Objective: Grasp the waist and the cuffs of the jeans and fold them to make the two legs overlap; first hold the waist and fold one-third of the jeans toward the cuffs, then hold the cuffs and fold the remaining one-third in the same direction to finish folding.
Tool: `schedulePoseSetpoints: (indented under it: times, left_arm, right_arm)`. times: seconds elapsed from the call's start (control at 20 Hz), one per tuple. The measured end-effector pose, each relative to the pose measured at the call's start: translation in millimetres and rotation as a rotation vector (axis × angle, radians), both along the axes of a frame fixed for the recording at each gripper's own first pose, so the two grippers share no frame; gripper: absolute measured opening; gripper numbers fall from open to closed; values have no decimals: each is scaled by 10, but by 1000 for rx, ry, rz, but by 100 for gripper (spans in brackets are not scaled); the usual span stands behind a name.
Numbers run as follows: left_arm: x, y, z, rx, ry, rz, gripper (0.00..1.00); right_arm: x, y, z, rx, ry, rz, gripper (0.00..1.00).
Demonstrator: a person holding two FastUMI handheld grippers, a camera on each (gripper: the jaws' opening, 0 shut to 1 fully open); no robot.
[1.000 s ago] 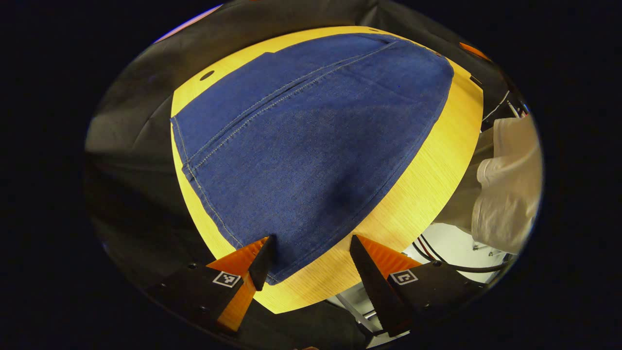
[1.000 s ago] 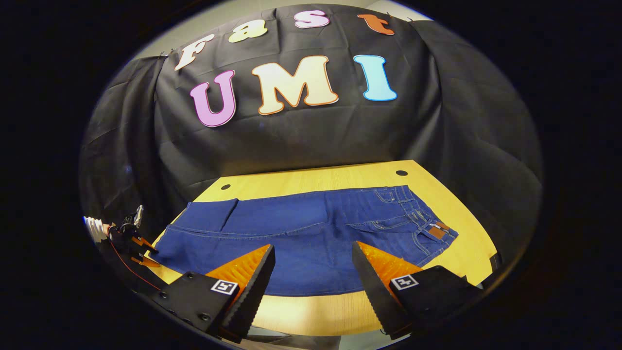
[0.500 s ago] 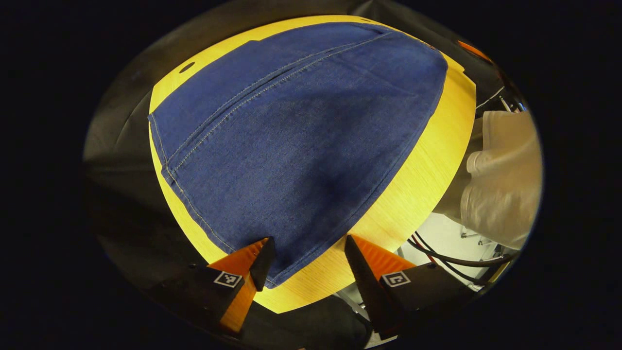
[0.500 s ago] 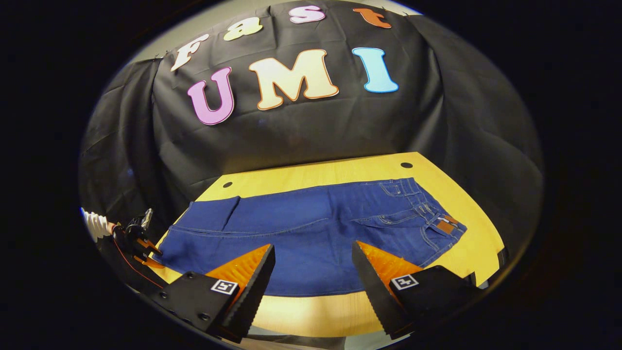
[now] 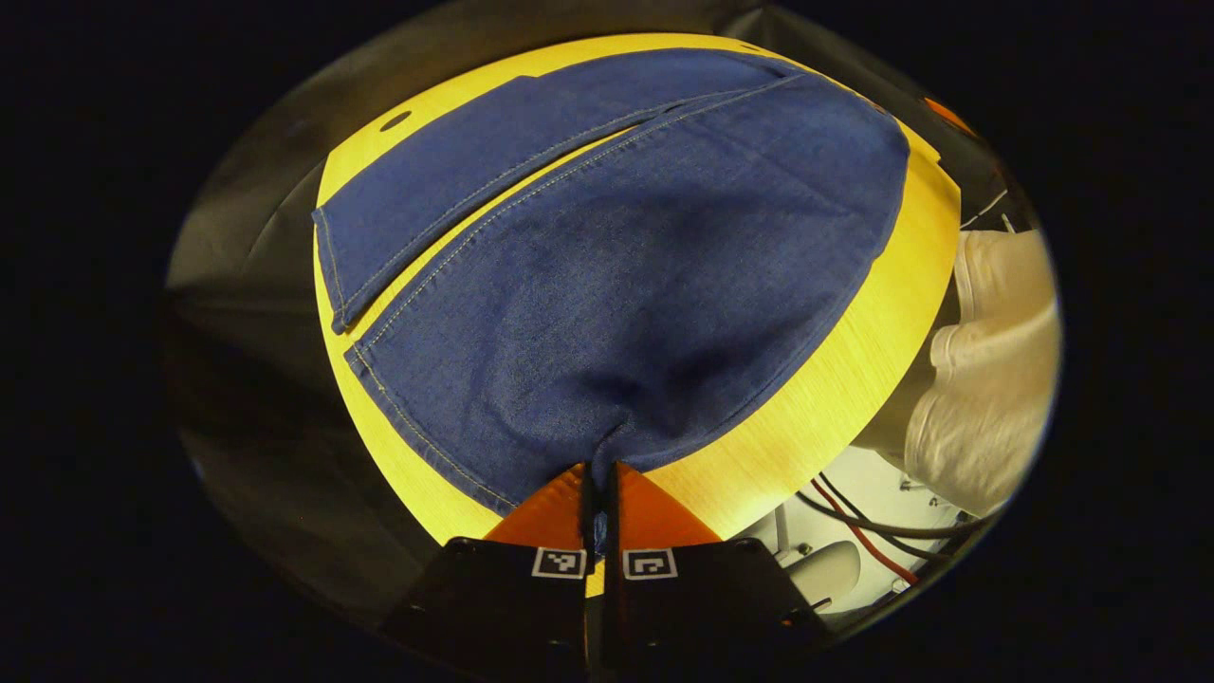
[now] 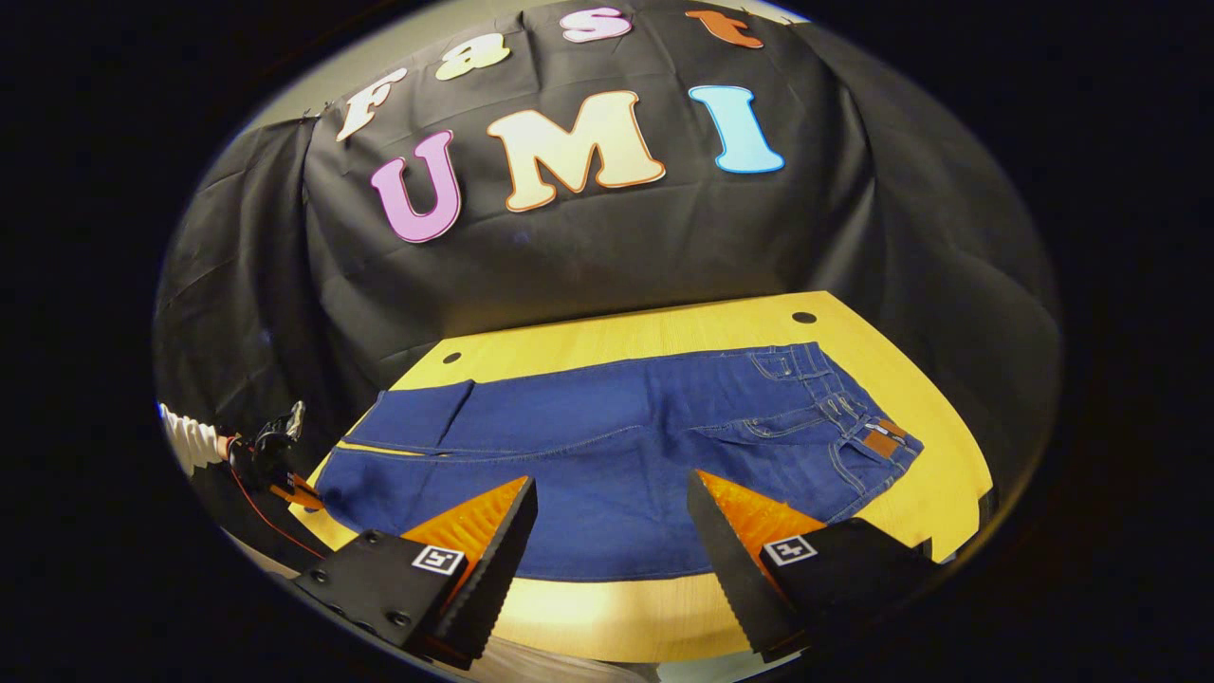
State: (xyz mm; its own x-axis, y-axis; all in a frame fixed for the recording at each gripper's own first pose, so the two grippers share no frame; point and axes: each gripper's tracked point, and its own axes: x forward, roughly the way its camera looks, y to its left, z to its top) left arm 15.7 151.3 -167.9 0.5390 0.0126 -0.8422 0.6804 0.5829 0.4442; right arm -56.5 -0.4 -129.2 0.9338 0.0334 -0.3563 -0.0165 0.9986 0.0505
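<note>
Jeans: matt blue denim, pale stitching. Table: smooth light wood grain.

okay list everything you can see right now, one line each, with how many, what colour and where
jeans: one pair, dark blue, spread flat along the table, waist at the right end in the right gripper view, near leg's cuff corner pinched
table: one, light yellow wood, under the jeans, with two dark round holes near its far edge
cables: a few, black and red, below the table's edge in the left gripper view
sleeve: one, white, at the far left of the right gripper view
left gripper: one, orange and black, fingers closed on the cuff corner
right gripper: one, orange and black, fingers apart over the near edge of the jeans
</note>
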Motion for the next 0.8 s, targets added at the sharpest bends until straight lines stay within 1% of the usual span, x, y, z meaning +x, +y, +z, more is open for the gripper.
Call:
schedulePoseSetpoints:
  times: [0.1, 0.2, 0.35, 0.55, 0.65, 0.8]
  left_arm:
    - [-3, 11, -5, 6, -2, 34, 0]
    - [13, -14, 9, 16, -8, 41, 0]
    - [8, 5, -1, -4, -24, 84, 0]
    - [12, -15, 1, -3, -34, 109, 0]
    - [12, -11, -3, 10, -35, 114, 0]
    - [32, -13, -13, 41, -26, 112, 0]
  right_arm:
    - [16, -126, -26, -20, 20, 10, 98]
    - [39, -303, -79, -52, 52, 18, 98]
    - [69, -588, -236, -114, 123, 46, 98]
    - [90, -929, -576, -260, 264, 155, 98]
    - [108, -1063, -704, -330, 326, 219, 99]
    - [103, -1349, -931, -421, 446, 289, 100]
